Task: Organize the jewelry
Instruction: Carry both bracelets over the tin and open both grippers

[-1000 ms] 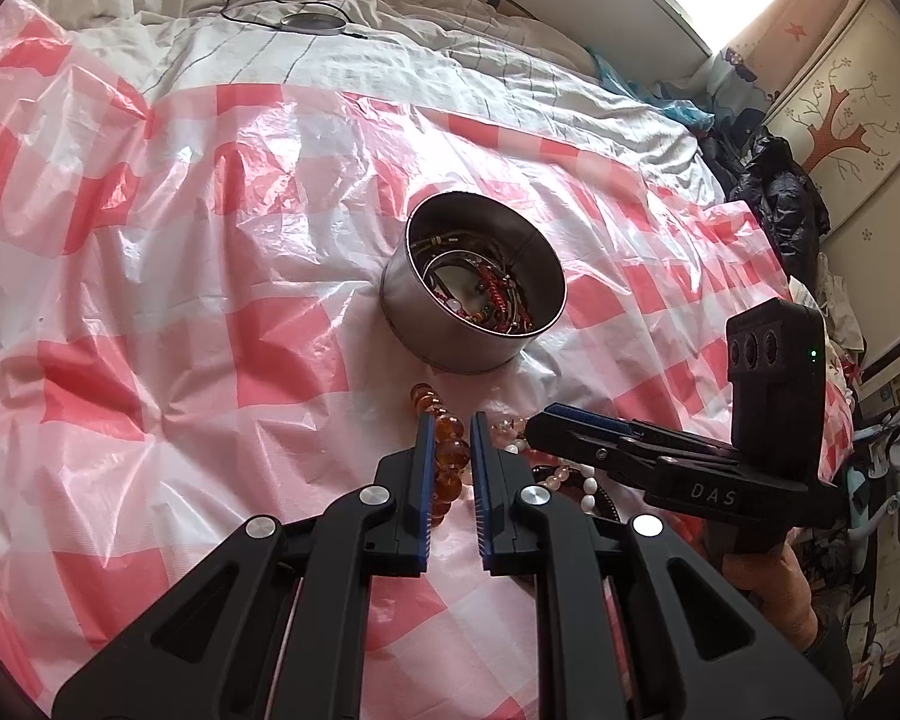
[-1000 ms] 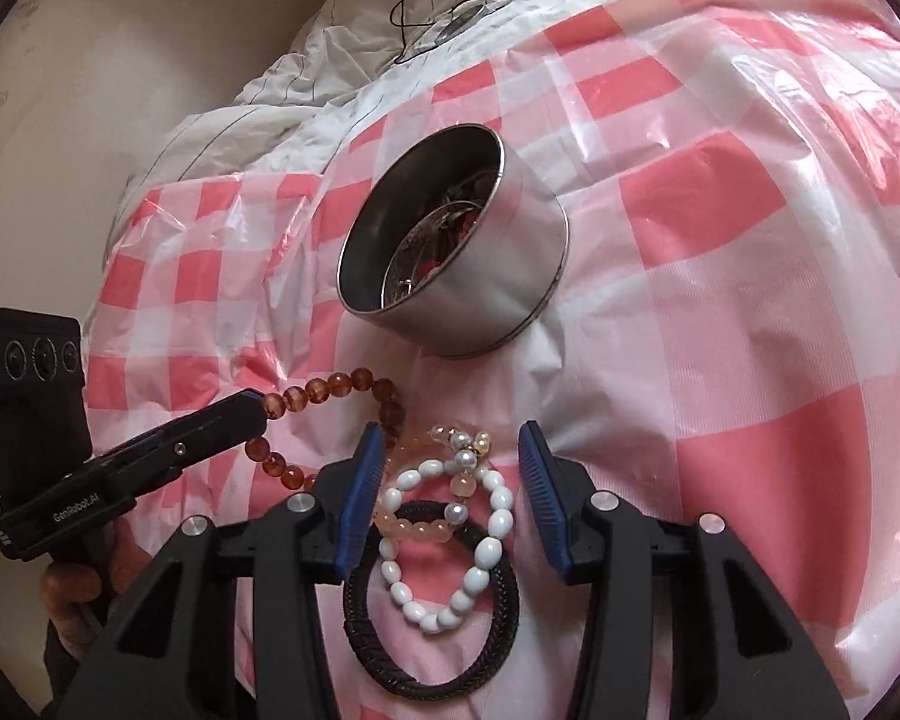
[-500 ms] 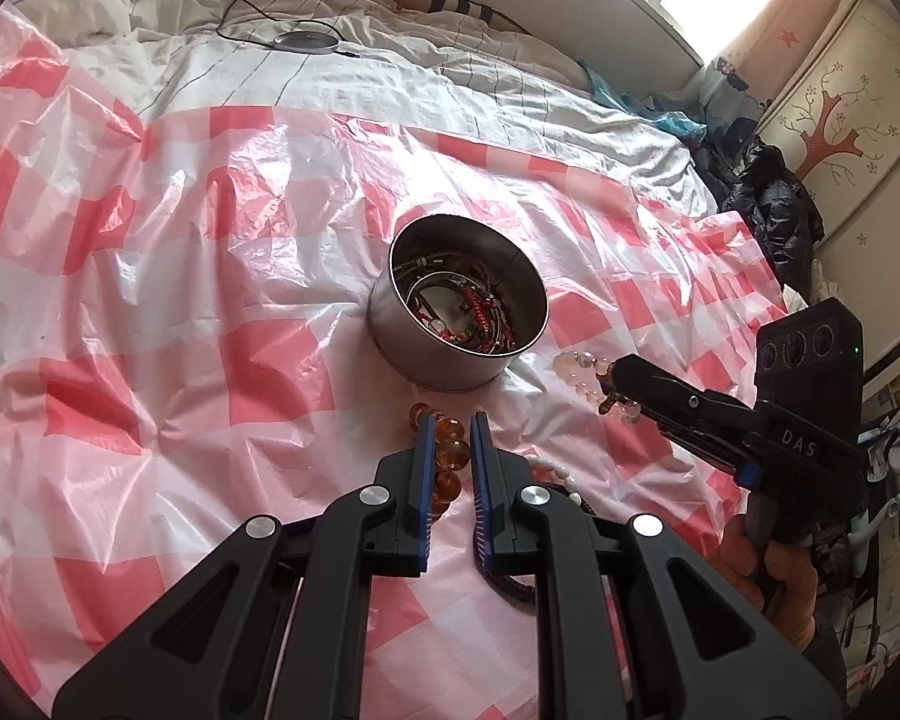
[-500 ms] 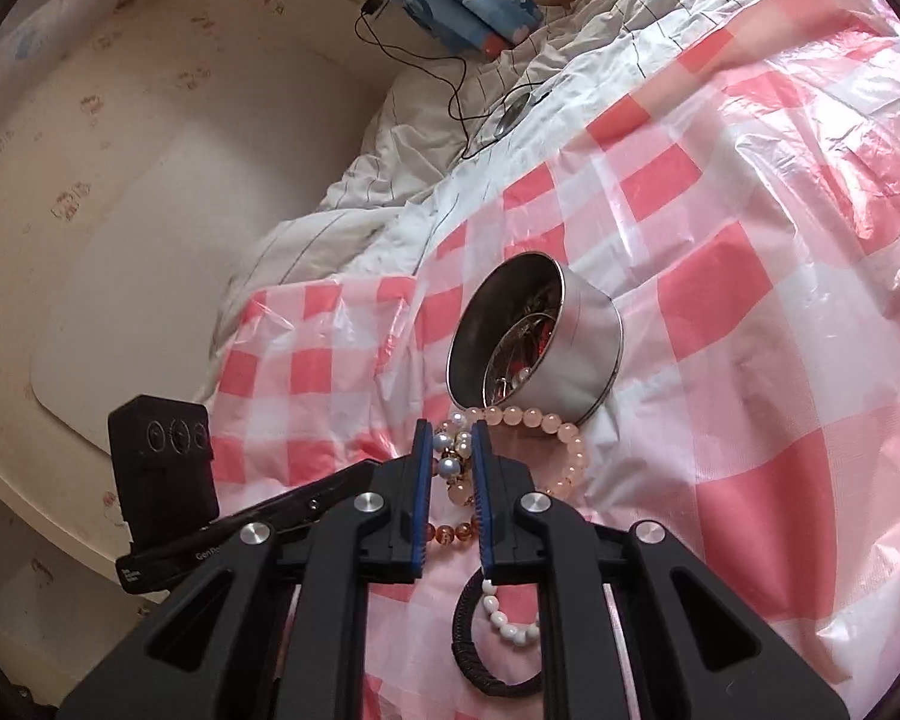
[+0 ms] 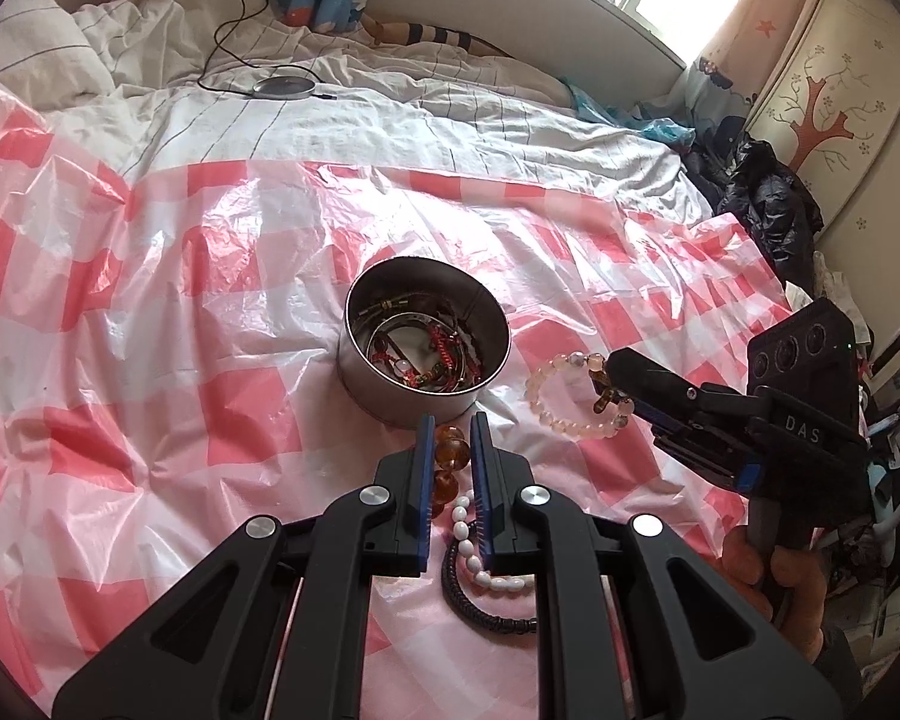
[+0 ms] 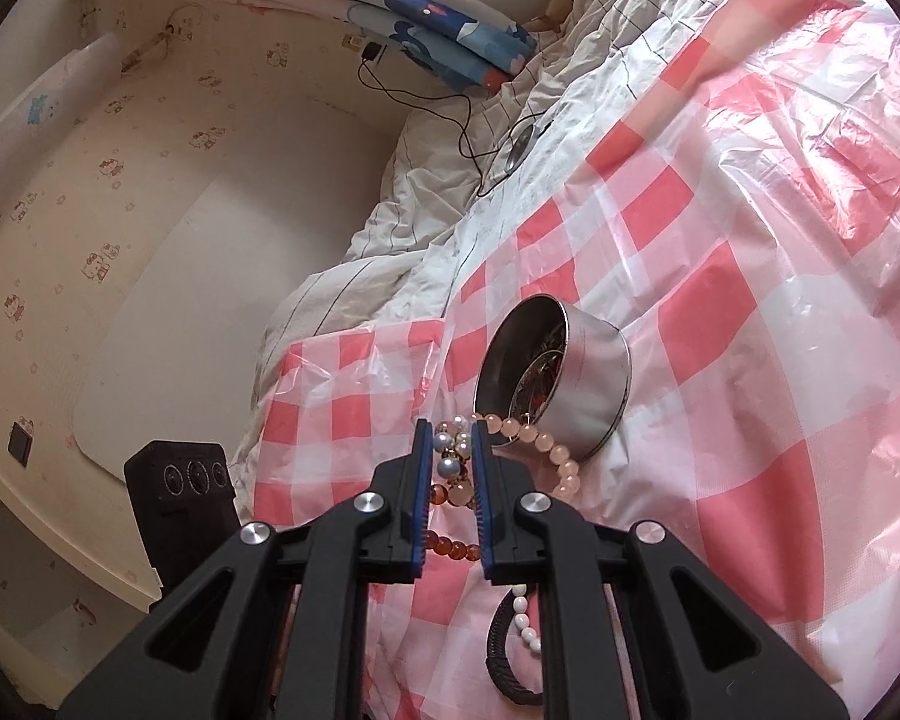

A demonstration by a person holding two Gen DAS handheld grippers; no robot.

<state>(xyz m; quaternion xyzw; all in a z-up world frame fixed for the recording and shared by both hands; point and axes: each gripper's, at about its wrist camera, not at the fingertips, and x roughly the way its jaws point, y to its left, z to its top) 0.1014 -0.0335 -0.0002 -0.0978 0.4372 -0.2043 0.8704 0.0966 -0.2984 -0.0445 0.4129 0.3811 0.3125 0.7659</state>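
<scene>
pink-checked plastic sheet covers the bed, prob to keep beads off the duvet. left wrist view: left gripper has jaws narrow, pinching the amber bead bracelet right in front of the steel tin, which already holds a tangle of bangles n red cord. right gripper sits off to the right w/ the pale pink bracelet dangling from its tip beside the tin. white bead bracelet and black braided band lie on the sheet under the left jaws.

right wrist view: right gripper jaws narrow, clamped on the pearl/charm end of the pink one, loop hanging just short of the tin rim. imo both are carrying pieces to the tin, 2 left to go.
</scene>
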